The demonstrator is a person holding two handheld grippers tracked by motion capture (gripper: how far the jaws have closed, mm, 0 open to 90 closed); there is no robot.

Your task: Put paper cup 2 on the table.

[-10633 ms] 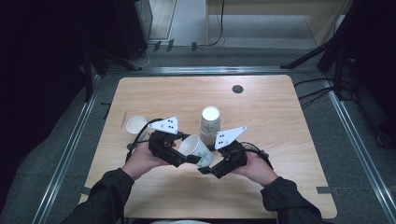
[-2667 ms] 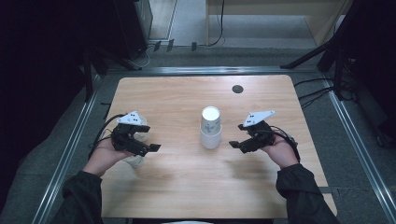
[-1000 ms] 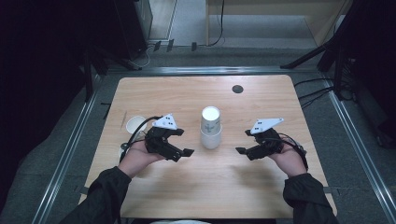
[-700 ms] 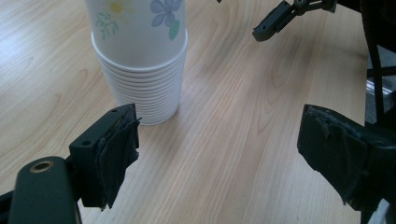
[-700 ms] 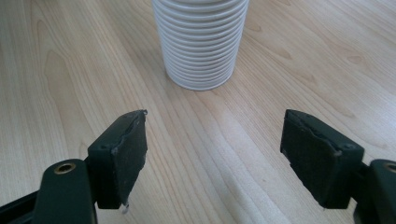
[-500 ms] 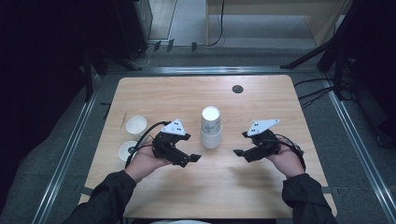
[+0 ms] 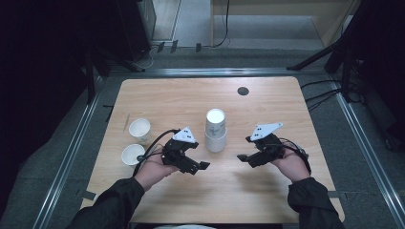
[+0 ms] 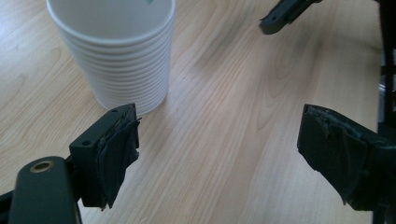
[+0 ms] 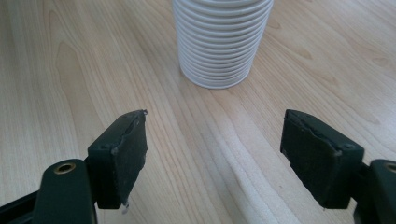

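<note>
High view: the stack of white paper cups (image 7: 215,130) stands upright near the middle of the tabletop (image 7: 191,98), between the two hands. The left claw (image 7: 200,166) sits just to the stack's left and a little nearer the front edge; the right claw (image 7: 242,158) sits to its right, somewhat farther off. Both claws point inward toward the stack, and neither touches it.

Two single cups (image 7: 140,130) stand apart from the stack, close to the left edge of the tabletop (one behind the other); a small dark round disc (image 7: 243,90) lies near the back edge.

Left gripper view: the left claw (image 8: 219,149) stands wide open with nothing between its jaws. The stack (image 8: 116,51) rises just beyond the left-hand jaw, its ribbed nested rims and open top visible. The tip of the right claw (image 8: 280,16) shows at the top of this view.

Right gripper view: the right claw (image 9: 212,154) is likewise wide open and empty. The lower part of the stack (image 9: 219,42) stands ahead, clear of both jaws, with bare wood between.
</note>
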